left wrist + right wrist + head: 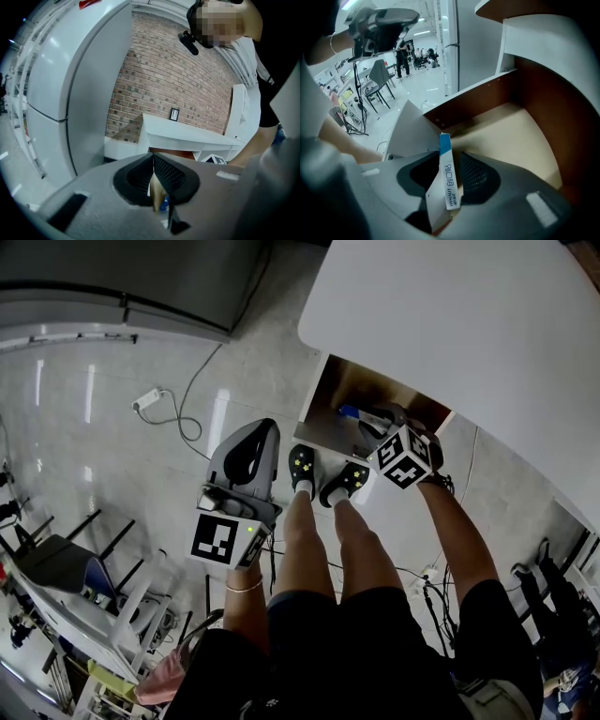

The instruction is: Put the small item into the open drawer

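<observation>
Inside the drawer [525, 136], right gripper view alone shows jaws parted around the box [449, 178]; left gripper's [154, 161] closed.

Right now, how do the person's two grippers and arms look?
Both the left gripper and the right gripper have smooth grey plastic bodies, with jaws lined in black meshed pads. Each carries a cube of black-and-white square markers: left cube, right cube. The forearms are bare of sleeves; a thin bracelet circles the left wrist.
</observation>
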Demonstrator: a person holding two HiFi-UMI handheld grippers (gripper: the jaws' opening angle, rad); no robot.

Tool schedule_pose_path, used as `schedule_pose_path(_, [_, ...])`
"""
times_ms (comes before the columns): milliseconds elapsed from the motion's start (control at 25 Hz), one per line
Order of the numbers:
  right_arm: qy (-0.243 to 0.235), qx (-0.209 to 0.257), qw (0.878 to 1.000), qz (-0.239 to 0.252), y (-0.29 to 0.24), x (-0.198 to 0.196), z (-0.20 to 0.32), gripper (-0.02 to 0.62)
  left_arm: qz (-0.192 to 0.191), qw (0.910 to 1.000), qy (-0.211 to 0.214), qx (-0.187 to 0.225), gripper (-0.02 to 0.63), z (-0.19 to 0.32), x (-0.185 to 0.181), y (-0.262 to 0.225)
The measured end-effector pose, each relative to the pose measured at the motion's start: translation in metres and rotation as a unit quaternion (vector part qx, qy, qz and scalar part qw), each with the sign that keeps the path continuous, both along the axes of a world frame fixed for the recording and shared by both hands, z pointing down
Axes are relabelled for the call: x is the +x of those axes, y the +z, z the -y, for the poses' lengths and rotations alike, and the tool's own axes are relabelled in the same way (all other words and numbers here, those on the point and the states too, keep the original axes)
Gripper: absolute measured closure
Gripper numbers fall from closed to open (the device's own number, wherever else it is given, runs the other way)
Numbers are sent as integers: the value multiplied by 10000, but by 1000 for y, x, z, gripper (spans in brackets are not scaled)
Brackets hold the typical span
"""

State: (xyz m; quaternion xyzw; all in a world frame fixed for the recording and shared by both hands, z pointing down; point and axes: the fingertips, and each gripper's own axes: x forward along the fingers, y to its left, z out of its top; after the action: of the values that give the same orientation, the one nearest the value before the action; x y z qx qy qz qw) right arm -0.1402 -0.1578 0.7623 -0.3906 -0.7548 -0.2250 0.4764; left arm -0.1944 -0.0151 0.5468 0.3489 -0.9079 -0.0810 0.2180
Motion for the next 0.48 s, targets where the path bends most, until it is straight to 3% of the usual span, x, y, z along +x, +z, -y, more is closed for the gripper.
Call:
schedule_pose_path(240, [427, -276, 9983, 296, -25, -3, 1, 467, 64, 9998, 155, -67, 609, 7, 3, -4])
schedule_pose_path(480, [1315, -620, 9858, 839, -65, -6, 13, 582, 75, 9996, 248, -117, 614, 13, 6, -10])
